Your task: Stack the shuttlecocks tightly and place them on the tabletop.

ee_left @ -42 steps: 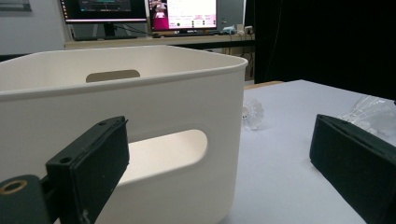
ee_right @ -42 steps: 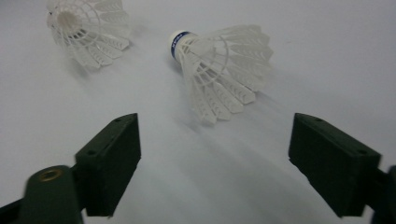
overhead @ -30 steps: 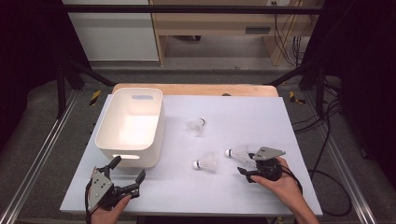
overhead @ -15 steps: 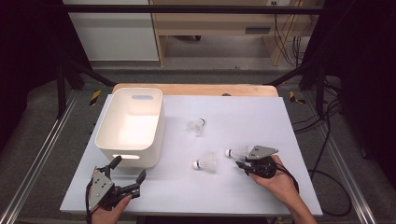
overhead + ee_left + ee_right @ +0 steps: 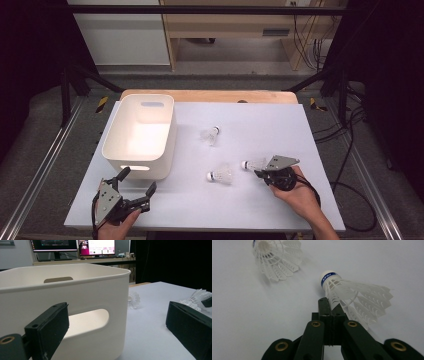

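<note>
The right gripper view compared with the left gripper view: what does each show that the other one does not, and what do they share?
Right gripper view: the right hand-held gripper, shut on a shuttlecock by its skirt, blue band legible.

Left gripper view: the open left hand-held gripper facing the white bin with its handle slot, and monitors behind.

Shared: the pale table and shuttlecocks lying on it.

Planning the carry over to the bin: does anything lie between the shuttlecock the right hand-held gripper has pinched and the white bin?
Yes. Another shuttlecock lies on the table between the held shuttlecock, gripped by the right hand-held gripper, and the white bin. A third shuttlecock sits farther back, off that line. Lifting over should pass it.
</note>
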Available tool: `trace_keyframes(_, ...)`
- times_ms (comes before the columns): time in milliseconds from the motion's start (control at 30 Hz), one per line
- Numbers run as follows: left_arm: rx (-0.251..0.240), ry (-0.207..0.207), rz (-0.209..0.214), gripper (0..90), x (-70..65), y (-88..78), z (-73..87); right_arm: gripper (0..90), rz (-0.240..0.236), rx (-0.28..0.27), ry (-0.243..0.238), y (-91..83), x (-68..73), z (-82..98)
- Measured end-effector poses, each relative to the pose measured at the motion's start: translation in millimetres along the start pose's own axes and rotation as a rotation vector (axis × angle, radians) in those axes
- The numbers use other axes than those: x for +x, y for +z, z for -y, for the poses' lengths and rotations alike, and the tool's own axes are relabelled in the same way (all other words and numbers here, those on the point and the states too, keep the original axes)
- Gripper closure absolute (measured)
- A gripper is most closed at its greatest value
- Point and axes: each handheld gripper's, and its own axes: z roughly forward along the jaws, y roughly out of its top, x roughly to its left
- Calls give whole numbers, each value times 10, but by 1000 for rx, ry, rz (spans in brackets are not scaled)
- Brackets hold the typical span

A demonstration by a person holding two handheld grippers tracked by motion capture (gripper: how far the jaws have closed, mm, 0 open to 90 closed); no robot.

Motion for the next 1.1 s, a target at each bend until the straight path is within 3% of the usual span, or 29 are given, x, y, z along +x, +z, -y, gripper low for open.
trace_keyframes(200, 0, -1, -1, 48, 2, 2, 1, 900, -17, -9, -20, -40, 72, -77)
trace_keyframes(367, 0, -6, -2, 44, 10, 2, 3, 900, -59, -25, -41, -27, 143, -123)
trace_keyframes(600, 0, -3, 1, 44, 3, 7, 3, 900, -109, -38, -80, 36, 269, -176)
trace_keyframes(1100, -1, -3, 3, 44, 4, 6, 0, 900, -161, -41, -120, 200, 414, -267)
